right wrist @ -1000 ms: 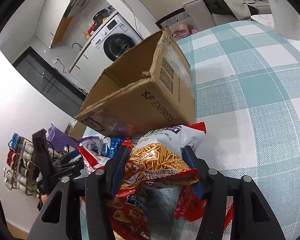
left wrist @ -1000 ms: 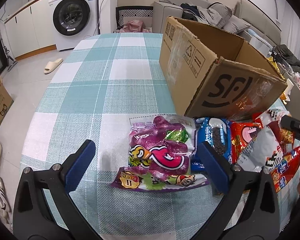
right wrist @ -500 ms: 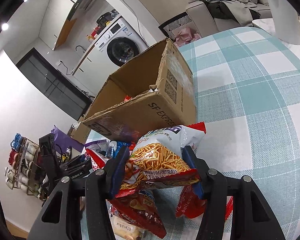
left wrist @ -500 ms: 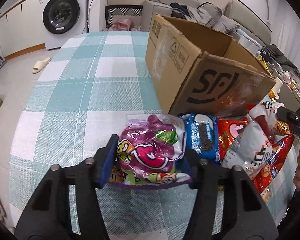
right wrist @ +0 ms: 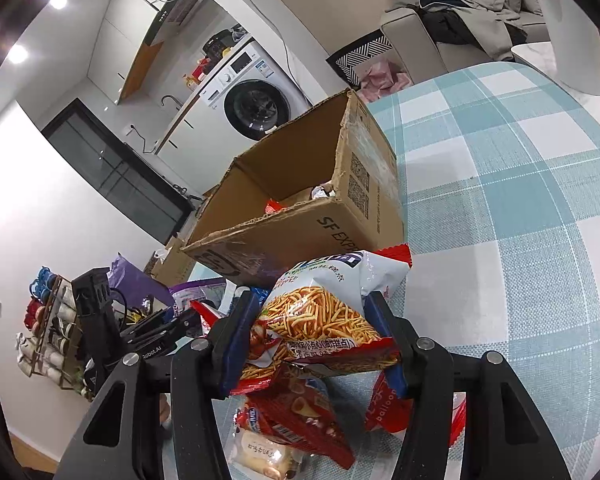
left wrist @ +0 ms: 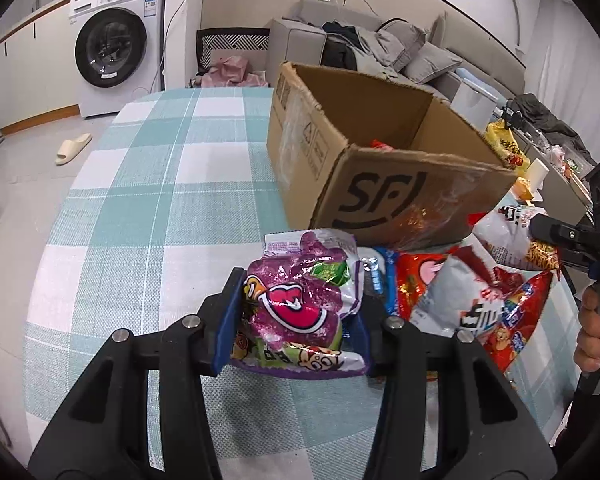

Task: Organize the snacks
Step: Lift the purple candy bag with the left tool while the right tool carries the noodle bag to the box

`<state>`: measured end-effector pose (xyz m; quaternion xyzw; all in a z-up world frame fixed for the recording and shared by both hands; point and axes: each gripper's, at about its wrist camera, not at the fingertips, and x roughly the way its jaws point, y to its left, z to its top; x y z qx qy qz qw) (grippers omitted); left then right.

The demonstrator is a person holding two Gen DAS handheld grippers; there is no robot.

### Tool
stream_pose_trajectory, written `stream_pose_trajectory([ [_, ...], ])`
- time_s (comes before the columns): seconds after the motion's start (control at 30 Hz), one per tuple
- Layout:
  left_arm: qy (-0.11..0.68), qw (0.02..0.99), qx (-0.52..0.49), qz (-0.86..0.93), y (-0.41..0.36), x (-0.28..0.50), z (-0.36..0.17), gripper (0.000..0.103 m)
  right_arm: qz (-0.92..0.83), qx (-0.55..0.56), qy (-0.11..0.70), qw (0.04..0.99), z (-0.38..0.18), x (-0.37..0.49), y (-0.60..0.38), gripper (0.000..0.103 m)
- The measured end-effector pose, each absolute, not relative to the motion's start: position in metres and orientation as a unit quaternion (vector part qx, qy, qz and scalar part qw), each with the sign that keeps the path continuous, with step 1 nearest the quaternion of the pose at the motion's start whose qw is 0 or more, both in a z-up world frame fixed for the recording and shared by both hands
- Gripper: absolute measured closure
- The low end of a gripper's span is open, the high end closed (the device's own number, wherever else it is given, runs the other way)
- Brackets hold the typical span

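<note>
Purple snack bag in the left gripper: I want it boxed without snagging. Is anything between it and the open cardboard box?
Nothing visible: the purple snack bag faces only the cardboard box's near wall.

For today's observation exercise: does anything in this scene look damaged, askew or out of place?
The cardboard box looks worn: its flaps are gone, leaving a ragged, torn top edge, and the tape on its side is wrinkled. On the floor, a single slipper lies alone near the washing machine. The snack packets look intact.

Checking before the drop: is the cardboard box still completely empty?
No. Inside the cardboard box, the right wrist view shows a red wrapper and a pale packet on its bottom.
</note>
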<state>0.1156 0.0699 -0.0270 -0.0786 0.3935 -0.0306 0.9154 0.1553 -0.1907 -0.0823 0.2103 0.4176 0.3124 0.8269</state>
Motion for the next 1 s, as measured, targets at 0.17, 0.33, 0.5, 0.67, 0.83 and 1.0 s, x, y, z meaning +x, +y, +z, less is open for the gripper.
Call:
stream_pose_trajectory([
  [0.17, 0.379, 0.921, -0.078, -0.039, 0.064, 0.107, -0.012, 0.059, 0.317, 0.216, 0.411, 0.827, -0.077, 0.153, -0.192, 0.047],
  [0.33, 0.362, 0.928, -0.077, -0.046, 0.057, 0.095, 0.006, 0.059, 0.322, 0.22, 0.406, 0.827, -0.072, 0.15, -0.194, 0.047],
  [0.5, 0.344, 0.934, -0.075, -0.053, 0.051, 0.084, 0.024, 0.059, 0.327, 0.222, 0.396, 0.829, -0.064, 0.148, -0.195, 0.047],
  [0.67, 0.329, 0.94, -0.072, -0.052, 0.045, 0.075, 0.041, 0.059, 0.333, 0.227, 0.385, 0.83, -0.054, 0.142, -0.196, 0.047],
  [0.83, 0.314, 0.945, -0.073, -0.059, 0.041, 0.073, 0.056, 0.059, 0.338, 0.228, 0.372, 0.834, -0.045, 0.141, -0.196, 0.047],
  [1.0, 0.304, 0.948, -0.071, -0.065, 0.033, 0.074, 0.07, 0.059, 0.345, 0.227, 0.364, 0.835, -0.038, 0.14, -0.193, 0.047],
])
